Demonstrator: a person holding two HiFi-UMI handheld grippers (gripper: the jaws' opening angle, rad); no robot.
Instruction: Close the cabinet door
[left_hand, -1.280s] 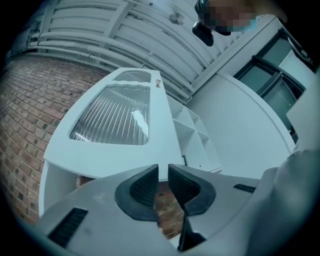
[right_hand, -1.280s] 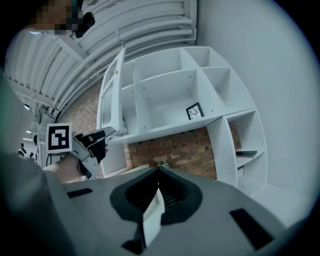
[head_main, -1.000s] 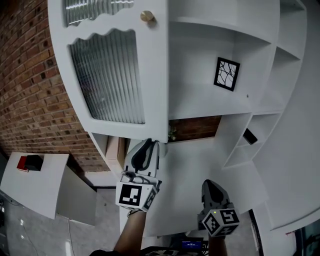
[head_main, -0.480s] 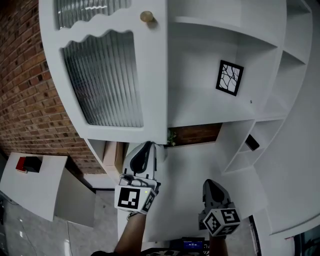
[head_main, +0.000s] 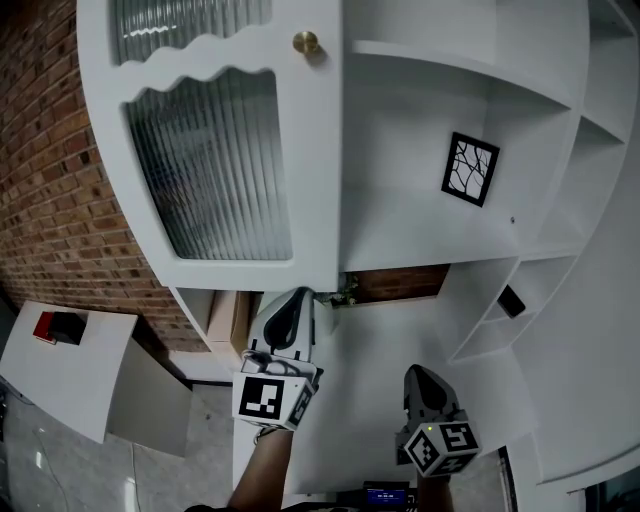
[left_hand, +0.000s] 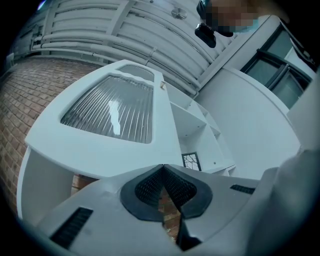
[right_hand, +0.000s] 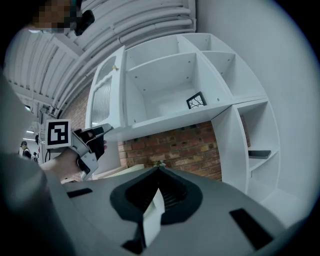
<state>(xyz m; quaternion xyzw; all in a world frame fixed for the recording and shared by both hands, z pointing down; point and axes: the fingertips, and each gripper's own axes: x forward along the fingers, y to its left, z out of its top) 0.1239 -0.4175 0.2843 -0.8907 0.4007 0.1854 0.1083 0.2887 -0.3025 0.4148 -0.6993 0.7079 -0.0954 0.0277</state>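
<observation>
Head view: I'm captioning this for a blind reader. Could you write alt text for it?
The left gripper, jaws shut, sits at the bottom edge of an open white cabinet door with ribbed glass and a brass knob. The right gripper hangs lower, touching nothing, before open white shelves holding a framed picture.

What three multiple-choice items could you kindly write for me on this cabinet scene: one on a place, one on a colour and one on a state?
1. Where is the framed picture? A on the floor; B on a cabinet shelf; C on a chair.
2. What colour is the knob? A gold; B black; C red.
3. How is the cabinet door? A fully shut; B off its hinges; C swung open.
Answers: B, it stands on the open shelf; A, it shines gold against the white panel; C, the shelves beside it lie uncovered.
</observation>
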